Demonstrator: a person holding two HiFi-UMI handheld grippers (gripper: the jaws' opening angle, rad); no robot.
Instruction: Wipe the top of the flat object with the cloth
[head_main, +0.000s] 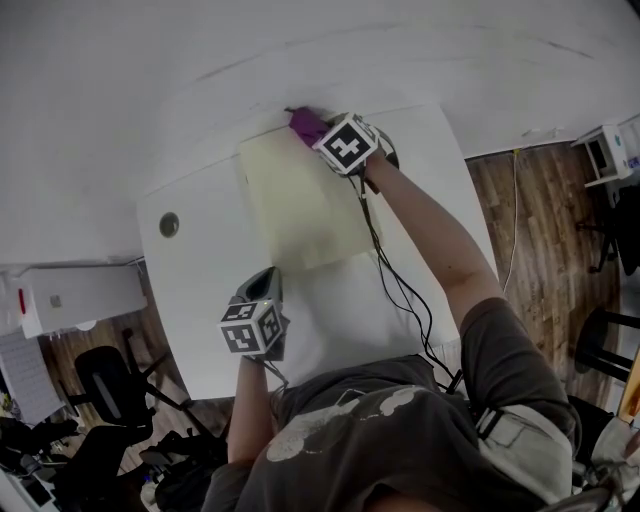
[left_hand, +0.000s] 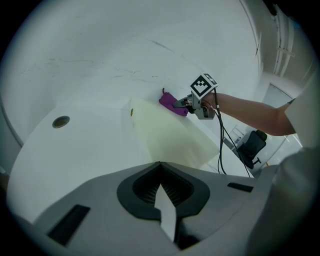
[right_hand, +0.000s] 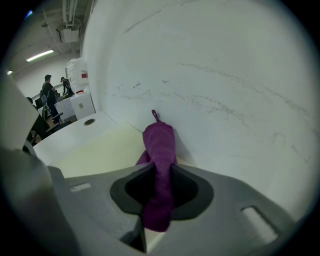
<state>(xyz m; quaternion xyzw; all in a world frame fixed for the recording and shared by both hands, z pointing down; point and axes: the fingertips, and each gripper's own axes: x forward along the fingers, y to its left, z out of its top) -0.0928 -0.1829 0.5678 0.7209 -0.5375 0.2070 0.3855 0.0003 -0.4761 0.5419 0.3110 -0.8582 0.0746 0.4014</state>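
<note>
A pale yellow flat board (head_main: 298, 205) (left_hand: 170, 135) (right_hand: 100, 150) lies on the white table (head_main: 200, 270), reaching back to the wall. My right gripper (head_main: 318, 135) (left_hand: 179, 104) (right_hand: 159, 165) is shut on a purple cloth (head_main: 303, 124) (left_hand: 170, 102) (right_hand: 159, 150), which rests on the board's far corner by the wall. My left gripper (head_main: 262, 290) (left_hand: 159, 172) hangs over the table near the board's close edge, jaws shut with nothing between them.
A round cable hole (head_main: 169, 224) (left_hand: 61, 121) (right_hand: 89, 121) sits in the table left of the board. Black cables (head_main: 395, 290) run from the right gripper along the arm. Office chairs (head_main: 100, 380) and wooden floor (head_main: 540, 230) flank the table.
</note>
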